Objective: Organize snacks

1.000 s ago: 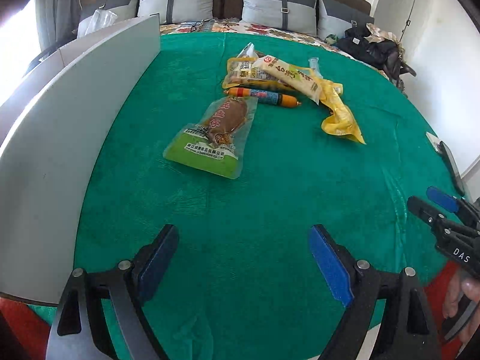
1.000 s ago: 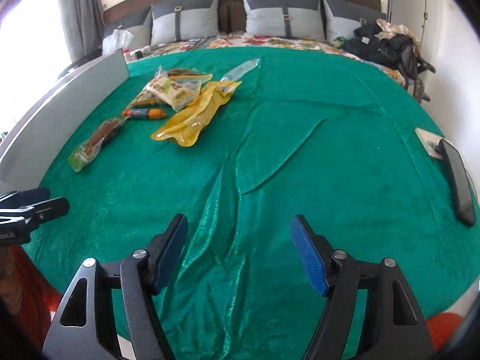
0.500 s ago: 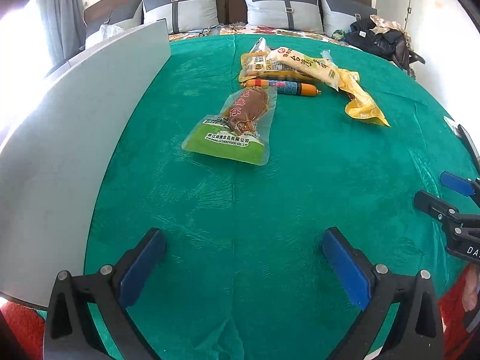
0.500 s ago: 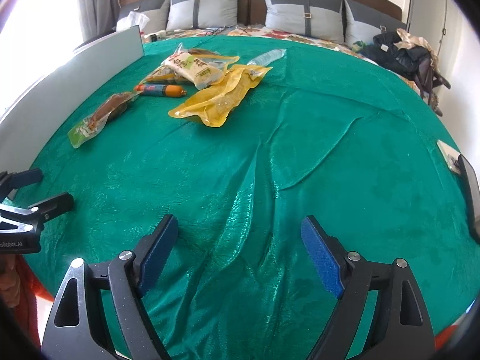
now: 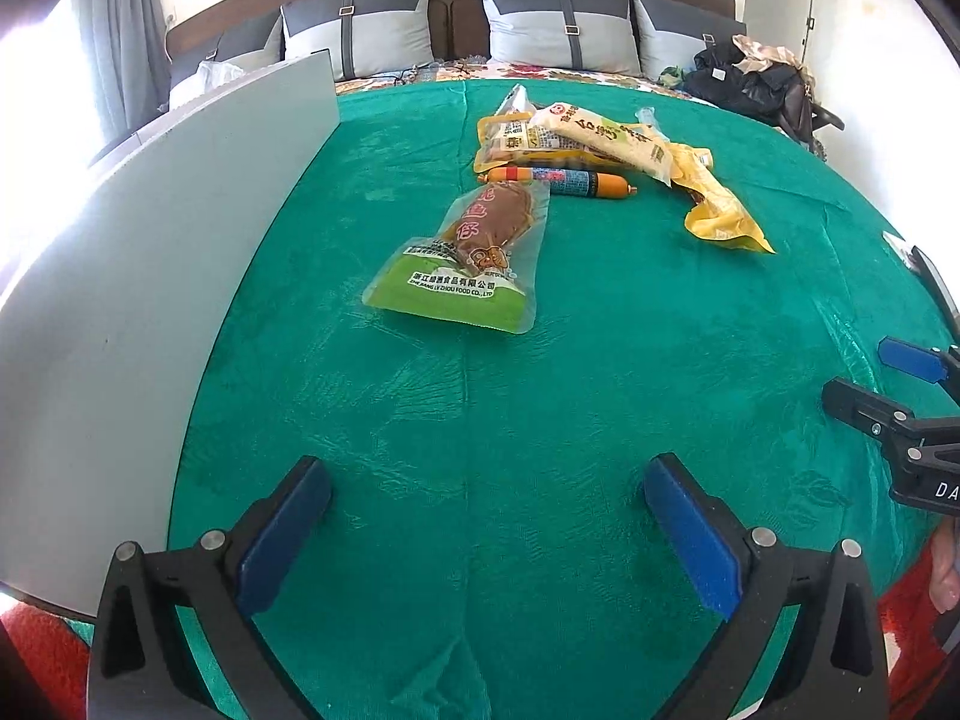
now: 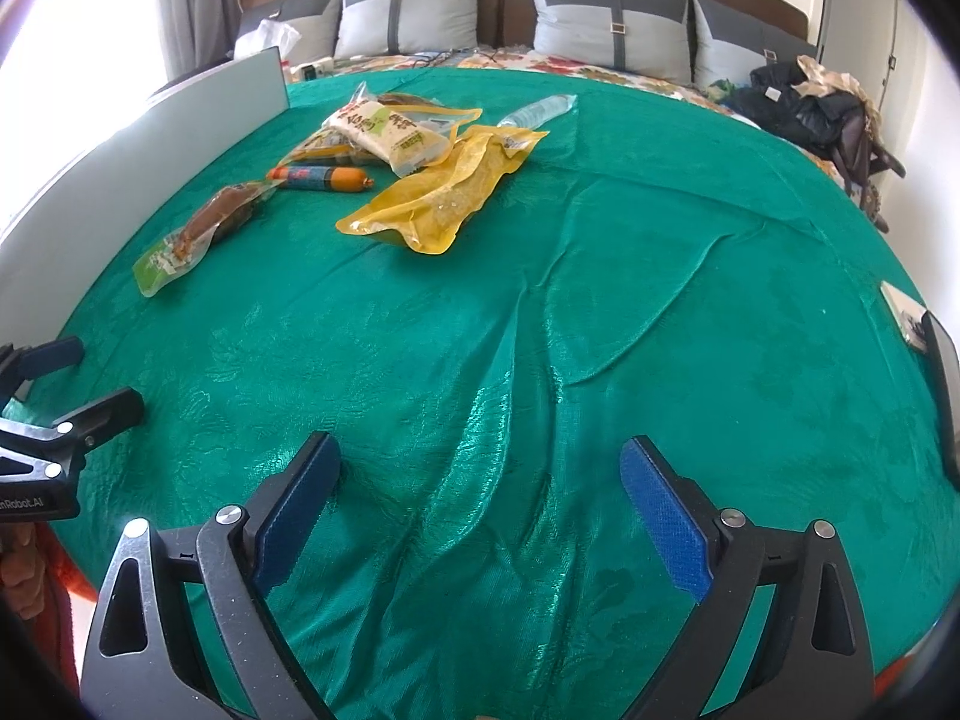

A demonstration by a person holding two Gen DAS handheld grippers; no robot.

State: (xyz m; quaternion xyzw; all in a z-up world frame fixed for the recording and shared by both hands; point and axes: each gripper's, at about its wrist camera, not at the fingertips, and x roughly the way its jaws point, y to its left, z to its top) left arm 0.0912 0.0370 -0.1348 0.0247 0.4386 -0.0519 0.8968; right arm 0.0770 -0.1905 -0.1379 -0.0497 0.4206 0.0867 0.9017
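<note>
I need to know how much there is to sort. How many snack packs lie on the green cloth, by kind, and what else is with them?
Flat sealed pouches: 3, namely green-edged, yellow, yellow-rimmed under the pile
White pillow pack: 1
Sausage stick: 1
Water bottle: 1
Total: 6

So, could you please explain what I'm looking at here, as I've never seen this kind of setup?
A person holds two hand grippers, each with a camera looking along its fingers. One picture is from the left gripper, open; the other from the right gripper, whose jaws are opening. Neither holds anything. On the green cloth lie snacks: a green-ended meat packet, an orange sausage stick, a white packet, a yellow pouch and a clear bottle. A grey board stands at the left.
</note>
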